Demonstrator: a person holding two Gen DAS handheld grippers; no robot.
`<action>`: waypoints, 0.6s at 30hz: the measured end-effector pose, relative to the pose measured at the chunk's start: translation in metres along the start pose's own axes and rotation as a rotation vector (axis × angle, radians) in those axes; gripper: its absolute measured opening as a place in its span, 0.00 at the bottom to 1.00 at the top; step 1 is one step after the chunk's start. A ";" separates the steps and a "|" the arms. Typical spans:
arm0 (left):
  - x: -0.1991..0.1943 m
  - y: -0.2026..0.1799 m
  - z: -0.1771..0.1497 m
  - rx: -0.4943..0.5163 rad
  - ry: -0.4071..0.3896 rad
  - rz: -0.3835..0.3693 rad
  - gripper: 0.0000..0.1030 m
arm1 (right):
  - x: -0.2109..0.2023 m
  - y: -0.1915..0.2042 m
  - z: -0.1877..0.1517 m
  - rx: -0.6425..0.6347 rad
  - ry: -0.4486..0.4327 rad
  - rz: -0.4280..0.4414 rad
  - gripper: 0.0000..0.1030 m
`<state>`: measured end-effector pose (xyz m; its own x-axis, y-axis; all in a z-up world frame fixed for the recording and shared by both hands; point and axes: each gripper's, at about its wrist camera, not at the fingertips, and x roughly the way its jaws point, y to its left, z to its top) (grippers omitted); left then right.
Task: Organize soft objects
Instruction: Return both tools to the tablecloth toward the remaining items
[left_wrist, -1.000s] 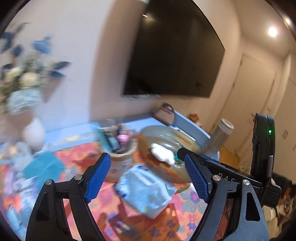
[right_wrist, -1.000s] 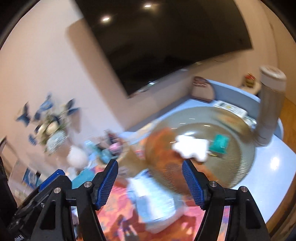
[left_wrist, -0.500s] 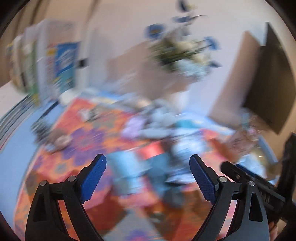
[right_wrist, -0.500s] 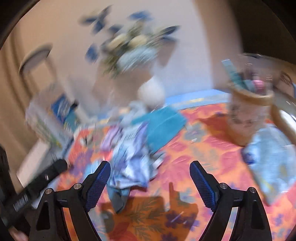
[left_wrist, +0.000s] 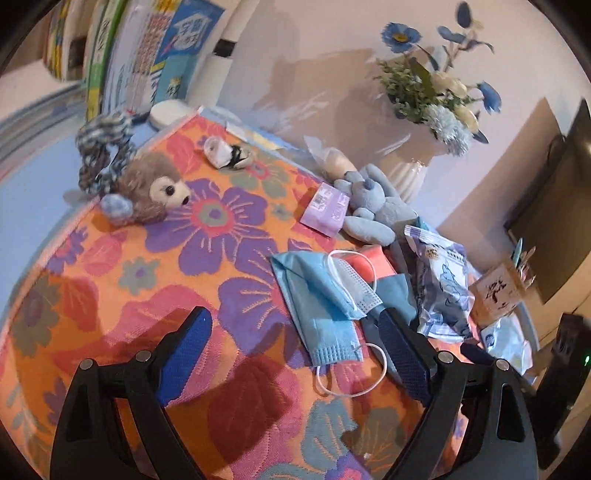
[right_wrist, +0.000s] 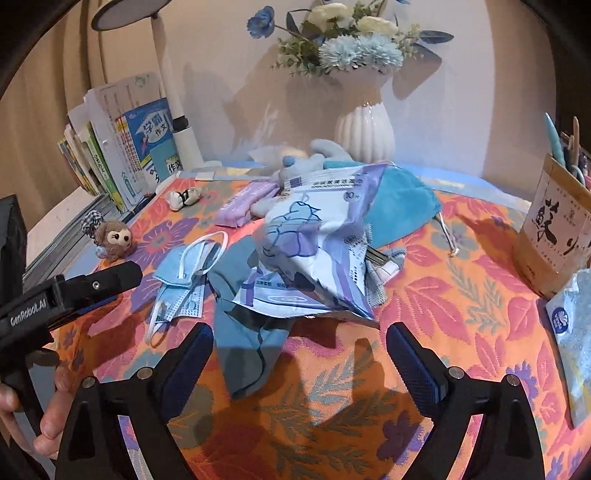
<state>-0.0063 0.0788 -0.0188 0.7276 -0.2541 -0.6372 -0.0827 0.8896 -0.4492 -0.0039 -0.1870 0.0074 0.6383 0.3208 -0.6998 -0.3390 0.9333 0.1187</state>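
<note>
Soft things lie on a flowered orange cloth (left_wrist: 184, 266). A blue face mask (left_wrist: 321, 295) lies just ahead of my open, empty left gripper (left_wrist: 295, 350); it also shows in the right wrist view (right_wrist: 184, 273). A brown plush monkey (left_wrist: 147, 192) sits at the far left, a blue plush toy (left_wrist: 376, 206) further back. A crumpled mask packet (right_wrist: 314, 251) lies on a grey-blue cloth (right_wrist: 243, 332) just ahead of my open, empty right gripper (right_wrist: 299, 358). A teal pouch (right_wrist: 399, 206) lies behind it.
A white vase of flowers (right_wrist: 364, 129) stands at the back wall, books (right_wrist: 122, 147) at the back left, a pen holder (right_wrist: 554, 229) at the right. A purple tissue pack (left_wrist: 325, 208) and a small white toy (left_wrist: 225, 153) lie on the cloth.
Both views have swung left, from the bowl and television to the pile of soft things on the cloth. Both grippers stay open and empty.
</note>
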 end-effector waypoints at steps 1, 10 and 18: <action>-0.002 0.001 0.000 -0.004 -0.009 -0.008 0.88 | 0.001 0.001 0.001 -0.006 -0.003 0.002 0.91; -0.037 0.004 -0.005 -0.002 -0.132 -0.106 0.88 | -0.003 0.008 -0.001 -0.045 -0.016 -0.005 0.91; -0.067 0.046 0.040 -0.109 -0.142 0.152 0.88 | -0.008 0.006 -0.001 -0.027 -0.042 -0.027 0.91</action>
<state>-0.0319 0.1515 0.0283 0.7892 -0.0571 -0.6115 -0.2665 0.8652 -0.4247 -0.0115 -0.1838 0.0127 0.6758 0.3021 -0.6724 -0.3388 0.9374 0.0807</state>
